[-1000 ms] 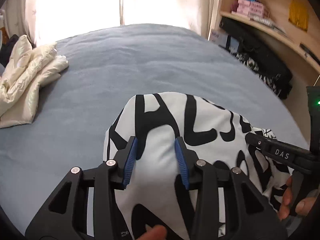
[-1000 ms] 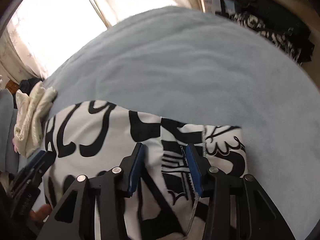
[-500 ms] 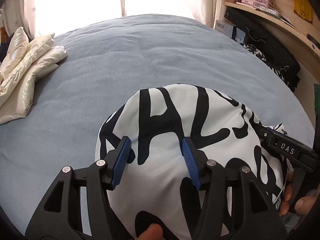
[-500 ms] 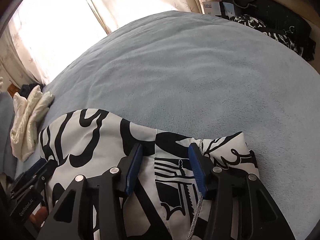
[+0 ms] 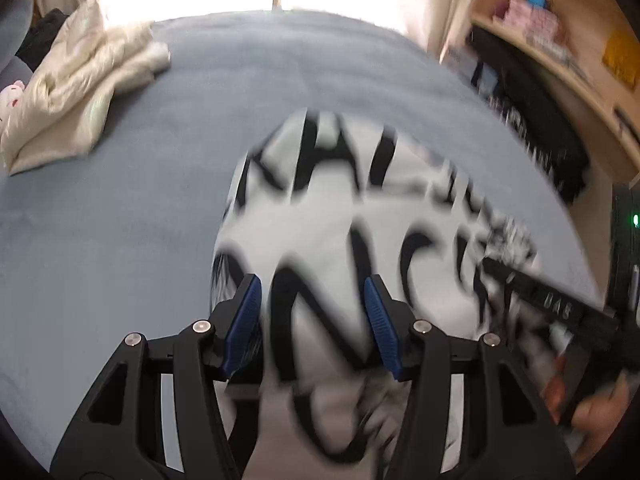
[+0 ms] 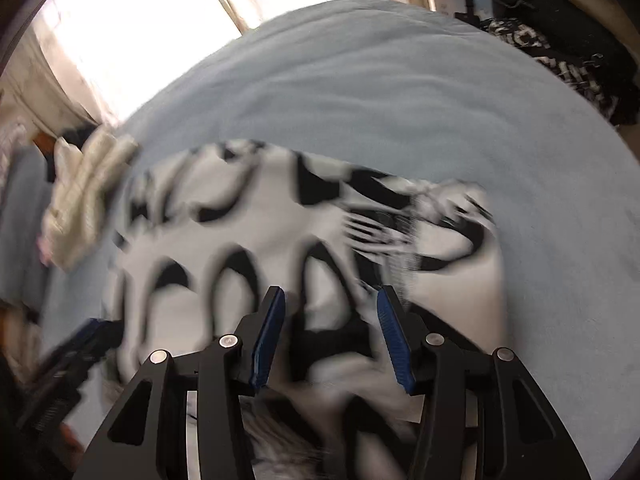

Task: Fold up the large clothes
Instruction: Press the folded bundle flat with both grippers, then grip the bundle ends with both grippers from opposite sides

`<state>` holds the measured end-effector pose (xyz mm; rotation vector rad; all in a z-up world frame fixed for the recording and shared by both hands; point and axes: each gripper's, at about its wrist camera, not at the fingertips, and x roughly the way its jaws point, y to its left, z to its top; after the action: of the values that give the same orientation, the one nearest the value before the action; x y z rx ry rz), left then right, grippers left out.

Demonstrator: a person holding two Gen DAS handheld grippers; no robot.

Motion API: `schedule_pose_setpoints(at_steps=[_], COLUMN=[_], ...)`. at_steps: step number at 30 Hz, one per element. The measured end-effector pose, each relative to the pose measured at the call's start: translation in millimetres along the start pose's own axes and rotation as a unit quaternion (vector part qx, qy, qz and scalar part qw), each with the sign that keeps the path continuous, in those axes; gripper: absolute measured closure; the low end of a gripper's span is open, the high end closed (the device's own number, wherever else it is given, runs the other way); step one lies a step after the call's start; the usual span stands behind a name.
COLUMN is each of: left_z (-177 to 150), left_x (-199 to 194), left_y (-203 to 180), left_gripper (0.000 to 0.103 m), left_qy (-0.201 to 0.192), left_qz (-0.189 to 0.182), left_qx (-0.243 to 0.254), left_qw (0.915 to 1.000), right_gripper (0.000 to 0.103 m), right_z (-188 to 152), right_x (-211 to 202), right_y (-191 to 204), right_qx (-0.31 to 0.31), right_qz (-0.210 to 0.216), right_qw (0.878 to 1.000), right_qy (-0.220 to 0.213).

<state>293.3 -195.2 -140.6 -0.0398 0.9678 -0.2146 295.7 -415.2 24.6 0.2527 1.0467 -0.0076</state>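
left wrist view: the left gripper (image 5: 312,320) has its blue pads spread wide, holding nothing. the black-and-white lettered garment (image 5: 360,220) lies on the grey-blue bed cover (image 5: 120,220), under and ahead of the fingers, and it is heavily smeared by motion. a second ago only one row of letters showed ahead of the pads; now a second row sits between them, so the cloth looks freshly laid down or the gripper pulled back. the right gripper (image 5: 492,268) reaches in from the right of the fingers. a cream padded jacket (image 5: 80,88) lies far ahead to the left.

right wrist view: the right gripper (image 6: 330,332) is likewise spread wide and empty, with the garment (image 6: 248,240) beneath and ahead of its pads, more of it showing than before. the left gripper (image 6: 94,330) shows at the left edge. judging by this, one fold has just been released and the next edge is not yet picked.
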Motion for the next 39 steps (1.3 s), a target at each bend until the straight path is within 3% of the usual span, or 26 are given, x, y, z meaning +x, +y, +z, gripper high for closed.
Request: schedule_pose_setpoints(at_steps=[2, 3, 9, 12, 14, 18, 21, 25, 32, 39], left_z=[-16, -23, -42, -49, -53, -63, -66, -63, -60, -59], left_x=[-6, -8, -24, -36, -44, -63, -74, -83, -78, -60], left_y=[7, 12, 64, 73, 77, 76, 71, 70, 72, 63], left_gripper=[0.039, 0.032, 0.031, 0.031, 0.031, 0.031, 0.031, 0.031, 0.031, 0.031], left_qy=[-0.017, -0.017, 0.003, 0.001, 0.001, 0.021, 0.035, 0.042, 0.07, 0.083], left_qz=[0.008, 0.019, 0.007, 0.035, 0.037, 0.026, 0.022, 0.011, -0.025, -0.049], left_qx=[0.016, 0.017, -0.06, -0.054, -0.048, -0.028, -0.003, -0.009, -0.037, -0.046], left_qw=[0.9997, 0.9995, 0.9982, 0.9979, 0.9981, 0.999, 0.9991, 0.999, 0.9965, 0.9943], right_gripper=[0.068, 0.068, 0.067, 0.065, 0.057, 0.028, 0.023, 0.017, 0.017, 0.017], right_z=[-8, -10, -31, -42, -49, -61, -62, -62, -53, -51], right_x=[-12, -18, -56, -72, -84, -105, -122, -138, -116, -87], right_y=[-18, -25, -66, -84, -91, -95, -92, -90, -94, -99], right_qx=[0.011, 0.022, 0.044, 0.066, 0.077, 0.088, 0.09, 0.093, 0.111, 0.11], right_qz=[0.026, 0.018, -0.043, -0.032, -0.025, 0.001, 0.026, 0.057, 0.103, 0.124], right_qw=[1.0, 1.0, 0.998, 0.997, 0.996, 0.995, 0.994, 0.992, 0.984, 0.98], right_qy=[-0.004, -0.003, 0.022, 0.031, 0.042, 0.054, 0.058, 0.064, 0.092, 0.108])
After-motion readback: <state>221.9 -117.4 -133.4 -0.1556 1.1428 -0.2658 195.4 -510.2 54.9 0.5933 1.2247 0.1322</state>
